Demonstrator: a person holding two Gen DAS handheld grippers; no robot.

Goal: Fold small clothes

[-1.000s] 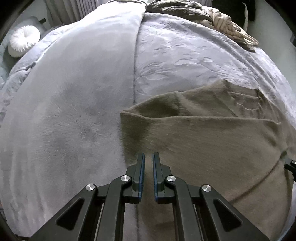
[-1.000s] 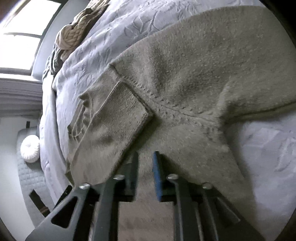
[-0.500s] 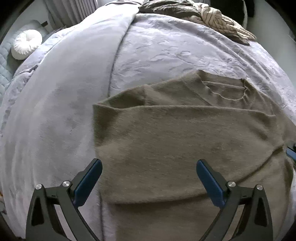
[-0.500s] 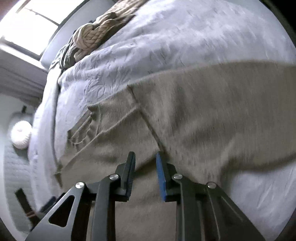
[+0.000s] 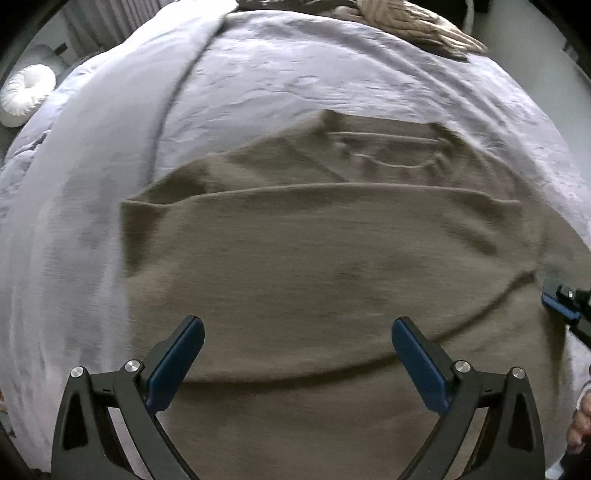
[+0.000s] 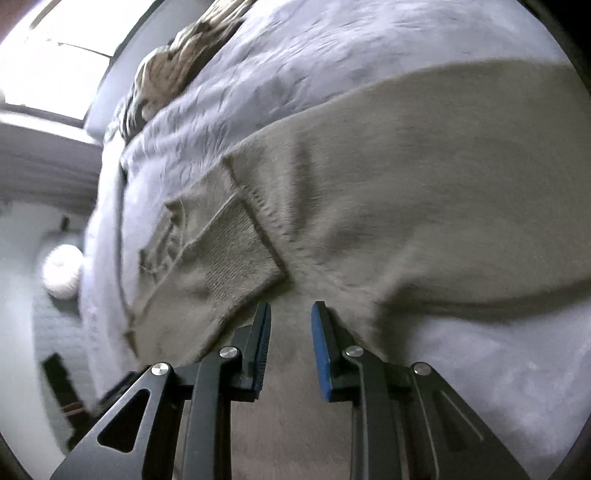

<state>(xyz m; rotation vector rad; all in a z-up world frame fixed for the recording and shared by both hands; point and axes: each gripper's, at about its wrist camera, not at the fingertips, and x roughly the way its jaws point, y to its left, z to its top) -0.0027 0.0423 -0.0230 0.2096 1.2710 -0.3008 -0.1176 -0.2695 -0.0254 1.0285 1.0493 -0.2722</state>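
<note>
Both grippers hang over the bed with nothing clamped. My left gripper (image 5: 297, 354) has just sprung its jaws wide apart; no cloth is pinched there, and the sweater (image 5: 314, 266) lies flat beneath the blue pads. My right gripper (image 6: 290, 349) holds its jaws narrowly apart, and I see bare knit through the gap, so I judge it grips nothing either.

Just past the right jaws a sleeve is folded across the body, its ribbed cuff (image 6: 236, 243) lying on top. Beyond that, in the left view, the folded edge runs across the sweater, with the collar (image 5: 384, 147) on the far side. The garment rests on a grey bedspread (image 5: 295, 74). At the far edge sits a heap of other clothes (image 5: 413, 22), well apart, and a white round cushion (image 5: 26, 92) lies off to the left.

My worry: this soft knit slides easily, so a shallow pinch on the next fold may catch only the top layer and drag the sleeve loose. Pressing into the plush bedding could also snag the cover.
</note>
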